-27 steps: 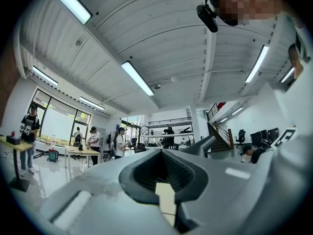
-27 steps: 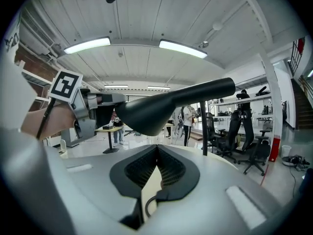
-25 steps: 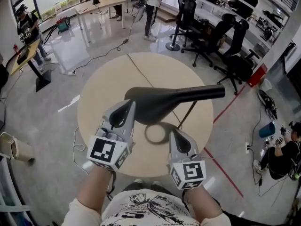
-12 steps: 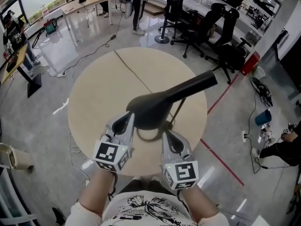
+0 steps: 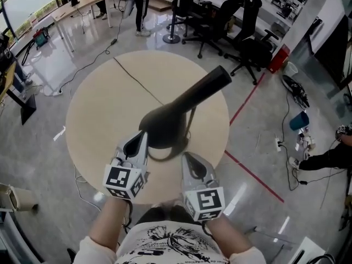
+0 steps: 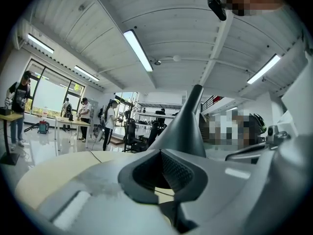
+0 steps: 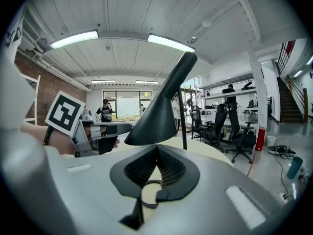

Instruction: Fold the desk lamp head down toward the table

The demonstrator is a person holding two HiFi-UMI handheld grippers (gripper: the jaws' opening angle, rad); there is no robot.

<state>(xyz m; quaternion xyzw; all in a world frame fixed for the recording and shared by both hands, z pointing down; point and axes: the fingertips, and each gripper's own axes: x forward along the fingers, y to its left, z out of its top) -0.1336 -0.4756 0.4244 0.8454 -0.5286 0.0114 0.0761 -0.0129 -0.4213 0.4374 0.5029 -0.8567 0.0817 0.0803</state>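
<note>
Left gripper [image 5: 142, 141]: jaws clenched tip to tip, nothing between them. Right gripper [image 5: 186, 159]: same, pinched closed and empty, sitting lower and to the right in the head view. The lamp head [image 5: 181, 106] is a black cone running from centre frame up to the upper right. Its wide mouth lies just beyond the left gripper's tips; contact cannot be confirmed. The right gripper stands apart from the head, lower right of the mouth. In the right gripper view the thin stem [image 7: 183, 138] rises right of the shade, over the round worktop [image 5: 99, 109]. Judgement: the fold is not finished, as the head is angled well clear of the worktop. To do the step well, press with the closed left tips on the shade near its wide end and push slowly, keeping the right gripper ready to steady the lamp so it neither slides nor tips.
</note>
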